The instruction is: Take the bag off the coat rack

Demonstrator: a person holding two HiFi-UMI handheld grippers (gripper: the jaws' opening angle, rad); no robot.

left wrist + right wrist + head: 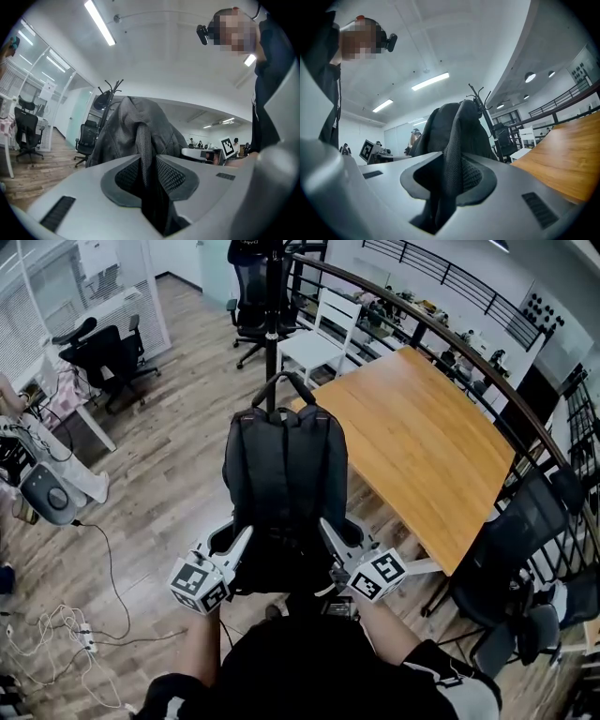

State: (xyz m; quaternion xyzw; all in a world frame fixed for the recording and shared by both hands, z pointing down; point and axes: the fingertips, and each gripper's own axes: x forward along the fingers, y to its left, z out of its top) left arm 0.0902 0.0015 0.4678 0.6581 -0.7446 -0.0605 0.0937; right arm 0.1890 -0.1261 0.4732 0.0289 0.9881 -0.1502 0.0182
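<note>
A black backpack point(286, 474) hangs upright in front of me, its top handle point(281, 382) close to the dark coat rack pole point(273, 315). I cannot tell whether the handle still sits on a hook. My left gripper point(234, 534) is at the bag's lower left, and my right gripper point(339, 534) is at its lower right. In the left gripper view, the left gripper point(149, 165) is shut on a mesh shoulder strap point(144, 140), with the coat rack point(108, 93) behind. The right gripper point(452, 172) clamps the other strap point(454, 140), and the rack's hooks point(480, 101) stand behind the bag.
A long wooden table point(422, 437) stands to the right, with a white chair point(319, 334) at its far end and a black chair point(525, 549) beside it. A curved railing point(450, 343) runs beyond. Office chairs point(108, 357) stand at the left, and cables point(66, 629) lie on the floor.
</note>
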